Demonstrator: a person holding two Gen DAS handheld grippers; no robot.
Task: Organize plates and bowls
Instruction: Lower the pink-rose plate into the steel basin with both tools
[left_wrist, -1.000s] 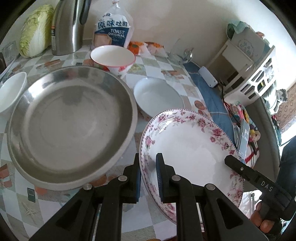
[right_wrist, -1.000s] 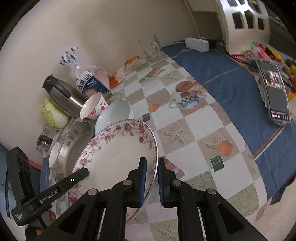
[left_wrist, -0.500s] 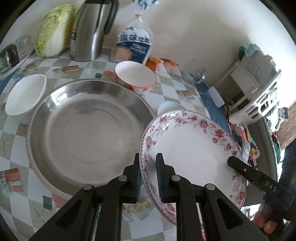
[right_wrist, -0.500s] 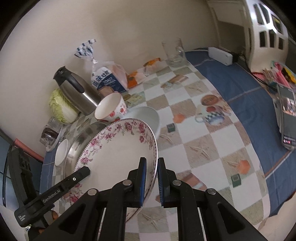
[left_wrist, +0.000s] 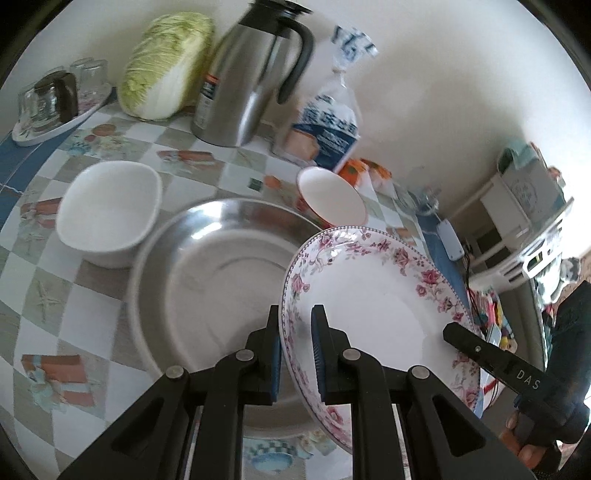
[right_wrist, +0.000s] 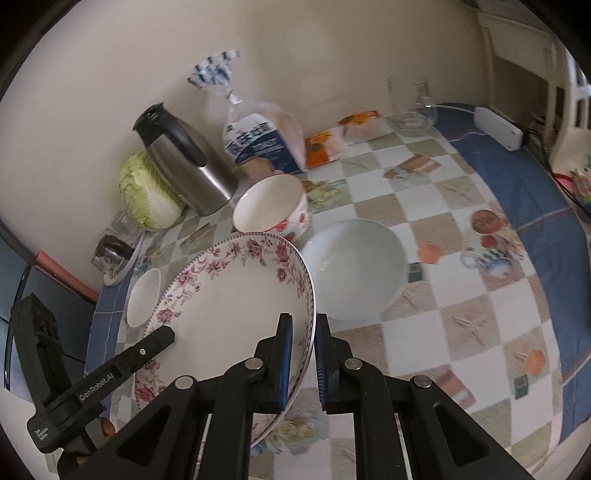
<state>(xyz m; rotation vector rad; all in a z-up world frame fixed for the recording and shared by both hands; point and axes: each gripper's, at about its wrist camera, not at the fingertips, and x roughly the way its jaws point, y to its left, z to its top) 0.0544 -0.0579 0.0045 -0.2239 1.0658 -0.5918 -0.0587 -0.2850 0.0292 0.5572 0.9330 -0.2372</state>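
Both grippers hold one floral-rimmed plate (left_wrist: 373, 306) by opposite edges, lifted and tilted over the table. My left gripper (left_wrist: 295, 347) is shut on its left rim. My right gripper (right_wrist: 304, 350) is shut on its right rim (right_wrist: 236, 295). The plate hangs over the right part of a large steel plate (left_wrist: 221, 273). A white squarish bowl (left_wrist: 107, 212) sits left of the steel plate. A red-patterned bowl (right_wrist: 271, 206) stands behind it. A white round bowl (right_wrist: 354, 267) sits to the right.
A steel kettle (left_wrist: 251, 77), a cabbage (left_wrist: 166, 62), a toast bag (left_wrist: 327, 122) and a tray of glasses (left_wrist: 51, 103) line the back wall. A glass jug (right_wrist: 412, 107) stands at the back right. A blue cloth (right_wrist: 535, 192) covers the table's right side.
Both grippers have carried the floral plate left and toward the back, so it now overlaps the steel plate more. The white round bowl has come clear of the plate in the right wrist view.
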